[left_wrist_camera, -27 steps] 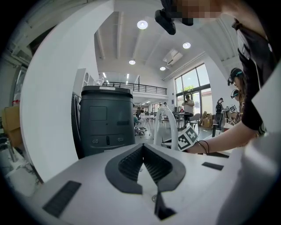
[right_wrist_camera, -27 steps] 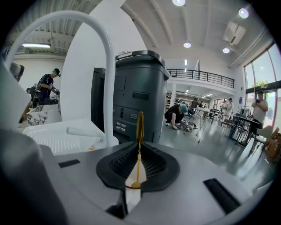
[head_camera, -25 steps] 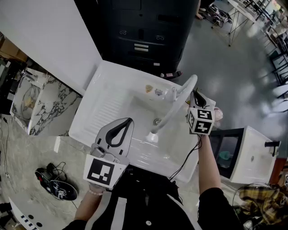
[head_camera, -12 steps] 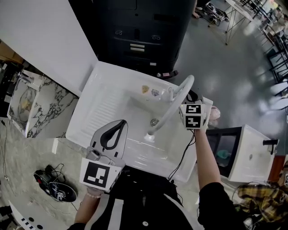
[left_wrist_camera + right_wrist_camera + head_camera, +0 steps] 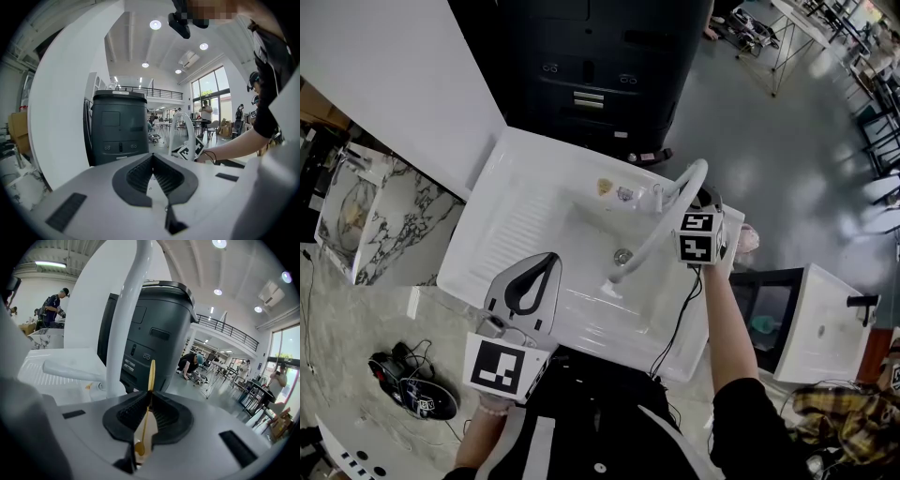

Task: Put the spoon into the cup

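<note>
A thin golden spoon (image 5: 151, 375) stands upright between the jaws of my right gripper (image 5: 150, 398), which is shut on it; its handle points up and its bowl sits low behind the jaws. In the head view the right gripper (image 5: 704, 200) hovers at the sink's right rim, just beside the arched white faucet (image 5: 667, 214). My left gripper (image 5: 546, 261) is shut on nothing above the sink's near rim, and its jaws meet in the left gripper view (image 5: 152, 160). A pale pink thing (image 5: 748, 238) peeks out behind the right gripper. I cannot make out a cup for certain.
The white sink (image 5: 581, 225) has a ribbed drainboard (image 5: 517, 225) at left and a drain (image 5: 622, 255). Small items (image 5: 616, 190) lie on its far ledge. A tall black machine (image 5: 600, 66) stands behind, a black-fronted appliance (image 5: 773, 314) at right, and a marble counter (image 5: 380, 220) at left.
The right gripper with the spoon has shifted a little up and left, closer to the faucet. The left gripper has drifted slightly down and left.
</note>
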